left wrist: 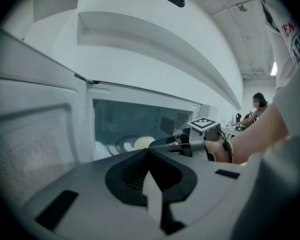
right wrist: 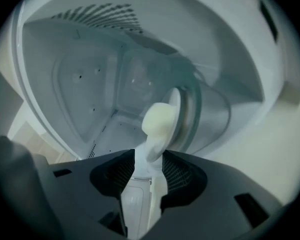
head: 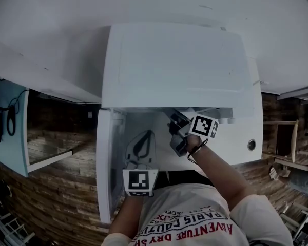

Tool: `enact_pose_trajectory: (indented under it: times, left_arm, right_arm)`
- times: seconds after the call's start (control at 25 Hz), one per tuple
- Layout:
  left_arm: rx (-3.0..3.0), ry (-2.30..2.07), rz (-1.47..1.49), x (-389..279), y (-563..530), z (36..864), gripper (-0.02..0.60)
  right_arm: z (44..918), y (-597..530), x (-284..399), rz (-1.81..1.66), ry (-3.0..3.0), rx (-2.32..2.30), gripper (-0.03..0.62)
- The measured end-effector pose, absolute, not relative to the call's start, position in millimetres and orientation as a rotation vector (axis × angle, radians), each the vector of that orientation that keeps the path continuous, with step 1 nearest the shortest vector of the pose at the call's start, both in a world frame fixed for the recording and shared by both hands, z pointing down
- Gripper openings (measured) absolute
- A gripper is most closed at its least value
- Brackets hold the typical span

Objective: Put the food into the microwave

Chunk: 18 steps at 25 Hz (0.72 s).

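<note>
The white microwave [head: 179, 70] stands with its door [head: 110, 158] swung open to the left. In the right gripper view a white plate [right wrist: 179, 106] with a pale lump of food [right wrist: 160, 119] rests on the glass turntable [right wrist: 215, 114] inside the cavity. My right gripper [right wrist: 147, 156] reaches into the cavity, and the plate's near edge lies between its parted jaws; it is open. The left gripper view shows the same plate [left wrist: 140, 143] and the right gripper [left wrist: 171, 143] inside the opening. My left gripper [left wrist: 150, 154] hovers before the opening with its tips together and nothing seen between them.
The open door [left wrist: 35, 149] fills the left side next to my left gripper [head: 141, 147]. A wooden floor [head: 56, 188] lies around the microwave stand, with a light blue cabinet [head: 7, 127] at the far left. A person [left wrist: 257, 106] sits in the far background.
</note>
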State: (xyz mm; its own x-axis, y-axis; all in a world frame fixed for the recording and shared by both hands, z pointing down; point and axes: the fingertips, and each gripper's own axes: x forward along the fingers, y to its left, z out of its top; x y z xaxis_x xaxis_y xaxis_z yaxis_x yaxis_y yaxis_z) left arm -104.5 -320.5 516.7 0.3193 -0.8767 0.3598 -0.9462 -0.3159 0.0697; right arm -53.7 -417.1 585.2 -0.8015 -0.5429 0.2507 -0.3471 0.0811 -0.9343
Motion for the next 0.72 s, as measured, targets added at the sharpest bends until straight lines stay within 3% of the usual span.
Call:
enact_pose_trajectory:
  times: [0.2, 0.72]
  left_arm:
    - [2.323, -1.654, 0.383, -106, -321, 516, 0.003]
    - [2.339, -1.655, 0.446, -105, -318, 521, 0.003]
  right_arm:
    - [585, -408, -59, -1.726, 2.470, -0.930, 0.188]
    - [614, -390, -51, -1.714, 2.753, -1.047, 0.178]
